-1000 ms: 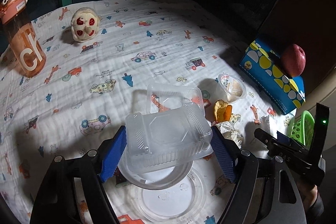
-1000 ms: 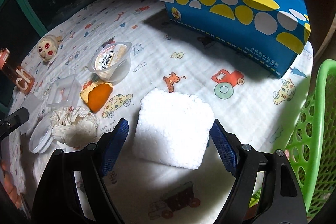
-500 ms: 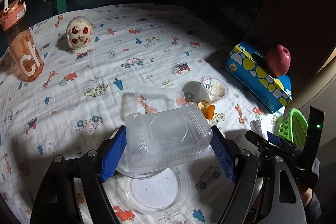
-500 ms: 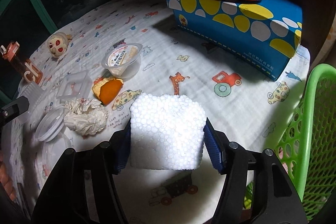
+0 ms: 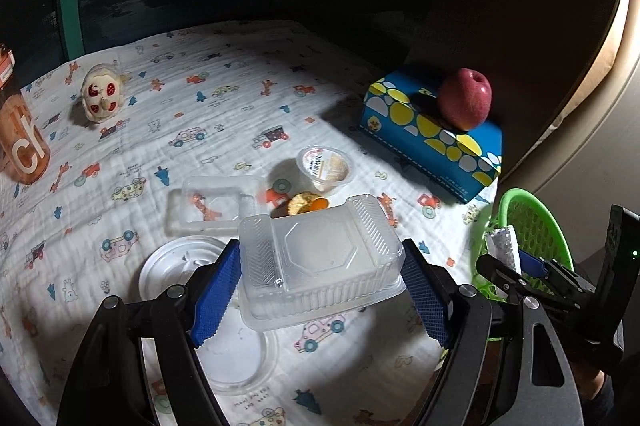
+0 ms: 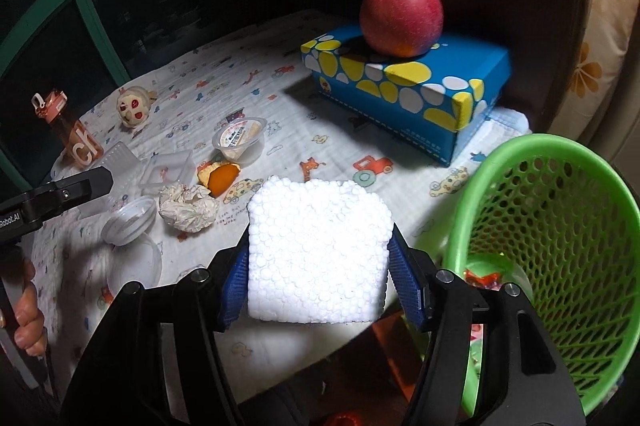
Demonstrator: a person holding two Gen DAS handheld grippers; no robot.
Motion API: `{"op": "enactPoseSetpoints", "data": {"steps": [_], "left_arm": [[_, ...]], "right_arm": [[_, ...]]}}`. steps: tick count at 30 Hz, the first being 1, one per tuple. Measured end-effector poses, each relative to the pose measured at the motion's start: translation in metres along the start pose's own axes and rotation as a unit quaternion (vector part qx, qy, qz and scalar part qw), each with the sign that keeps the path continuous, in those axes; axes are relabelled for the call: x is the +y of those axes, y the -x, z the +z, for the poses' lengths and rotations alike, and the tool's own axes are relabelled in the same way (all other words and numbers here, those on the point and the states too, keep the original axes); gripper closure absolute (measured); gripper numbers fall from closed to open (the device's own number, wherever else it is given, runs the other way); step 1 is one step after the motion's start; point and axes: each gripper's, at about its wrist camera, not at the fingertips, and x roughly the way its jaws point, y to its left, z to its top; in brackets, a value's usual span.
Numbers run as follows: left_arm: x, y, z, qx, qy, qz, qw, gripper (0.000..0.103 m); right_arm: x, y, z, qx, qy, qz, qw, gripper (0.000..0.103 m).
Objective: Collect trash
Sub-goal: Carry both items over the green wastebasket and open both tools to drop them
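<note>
Right now I am in the carrying step: both my grippers are loaded and the trash has to reach the green basket. My right gripper pinches a white foam block squarely between its blue pads, one pad pressed to each side, the block lifted above the printed cloth. The basket stands just to the right of those jaws, its mouth tipped toward me, with some scraps already at the bottom. The next move, as I judge it, is a short swing to the right until the block hangs over the rim, then spreading the jaws to let it fall.

My left gripper holds a clear plastic box across its width, both pads against its ribbed sides, off the cloth. From these jaws the basket lies off to the right, beyond my other gripper, so this box should wait its turn.

Ahead of both jaws more trash lies on the cloth: a crumpled tissue, an orange peel, a pudding cup and round lids.
</note>
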Motion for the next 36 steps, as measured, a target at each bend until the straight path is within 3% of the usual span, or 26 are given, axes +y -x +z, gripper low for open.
{"op": "enactPoseSetpoints", "data": {"steps": [10, 21, 29, 36], "left_arm": [[-0.072, -0.007, 0.002, 0.003, -0.050, -0.040, 0.9979, 0.027], [-0.149, -0.018, 0.001, 0.015, -0.110, -0.078, 0.9907, 0.027], [-0.196, -0.027, -0.007, 0.024, -0.146, -0.101, 0.9838, 0.027], [-0.222, -0.033, -0.010, 0.034, -0.163, -0.112, 0.9796, 0.027]], "right_arm": [[-0.058, 0.044, -0.015, -0.025, -0.019, -0.050, 0.998, 0.041], [-0.126, 0.072, -0.037, -0.024, -0.066, -0.095, 0.993, 0.041], [-0.150, 0.082, -0.050, -0.024, -0.085, -0.106, 0.990, 0.040], [-0.162, 0.092, -0.056, -0.032, -0.096, -0.111, 0.989, 0.030]]}}
